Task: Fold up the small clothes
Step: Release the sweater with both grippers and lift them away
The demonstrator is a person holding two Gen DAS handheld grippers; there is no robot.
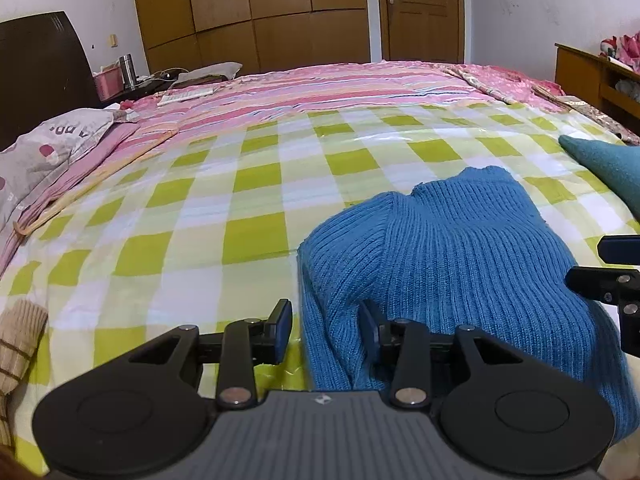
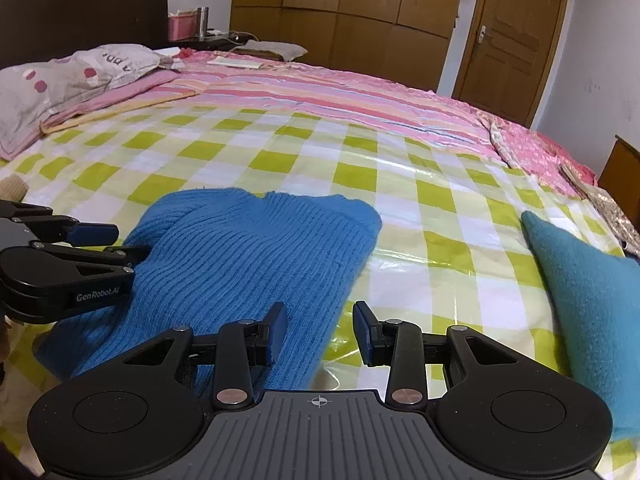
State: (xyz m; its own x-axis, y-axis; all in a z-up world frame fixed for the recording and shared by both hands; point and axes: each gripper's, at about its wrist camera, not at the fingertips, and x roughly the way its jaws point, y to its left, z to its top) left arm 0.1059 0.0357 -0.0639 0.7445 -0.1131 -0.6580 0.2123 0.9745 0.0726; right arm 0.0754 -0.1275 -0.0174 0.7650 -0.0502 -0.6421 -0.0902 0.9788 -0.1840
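Nearest you, your left gripper (image 1: 326,326) straddles the sweater's (image 1: 440,248) left edge: one pad sits out over the checked sheet (image 1: 192,216), the other is pushed into the knit, with the edge fold between them. A gap shows around the fabric, so the jaws read as released, not clamped. Your right gripper (image 2: 320,332) does the same at the sweater's right edge: its left pad is over the ribbing, its right pad over bare sheet, and the jaws stand apart with nothing pinched.

The sweater lies bunched in the middle of the sheet, near edge by you, a rounded hump further up and a ribbed band at its far side. This looks like the start of a fold, with both grips lined up but not yet taken.

Next you need to close both jaws on the near edge, catching every layer and none of the slick sheet beneath. Then lift evenly and carry that edge toward the far band.

Right of the sweater lies a teal cloth (image 2: 592,300); left of it, a beige knit (image 1: 18,344). Beyond the sweater, bare sheet gives way to a pink striped cover.
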